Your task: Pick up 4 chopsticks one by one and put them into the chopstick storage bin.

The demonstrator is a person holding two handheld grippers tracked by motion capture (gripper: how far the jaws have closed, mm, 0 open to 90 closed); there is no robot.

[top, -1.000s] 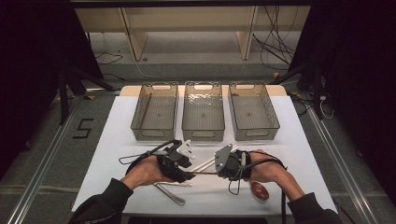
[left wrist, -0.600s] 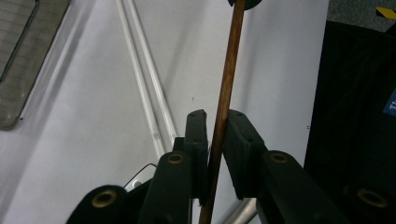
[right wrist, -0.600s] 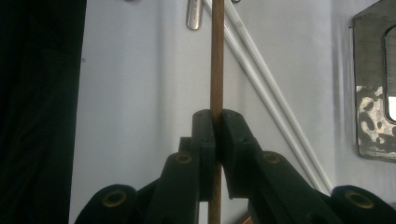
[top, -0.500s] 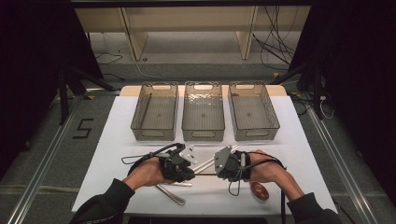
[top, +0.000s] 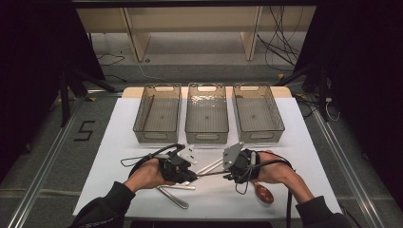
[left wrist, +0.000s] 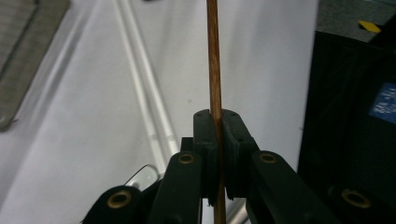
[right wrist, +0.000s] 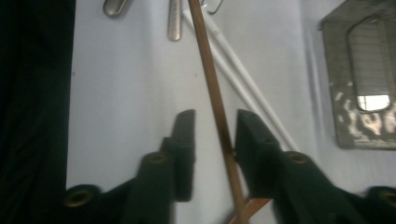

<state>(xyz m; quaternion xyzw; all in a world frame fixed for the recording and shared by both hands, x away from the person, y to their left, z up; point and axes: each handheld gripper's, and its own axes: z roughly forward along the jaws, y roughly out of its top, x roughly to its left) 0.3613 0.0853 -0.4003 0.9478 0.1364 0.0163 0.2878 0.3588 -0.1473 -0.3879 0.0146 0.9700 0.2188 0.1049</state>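
Since the earlier frame the left hand-held gripper [left wrist: 216, 140] has closed, pinching the brown chopstick [left wrist: 213, 60]; the right hand-held gripper [right wrist: 215, 128] has been spreading, releasing it — a handover.

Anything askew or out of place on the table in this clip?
Nothing damaged or spilled. The cutlery is unsorted: a metal spoon, white chopsticks and a wooden spoon lie loose at the near edge. A brown chopstick spans between the left gripper, clamped on it, and the right gripper, whose jaws have just opened.
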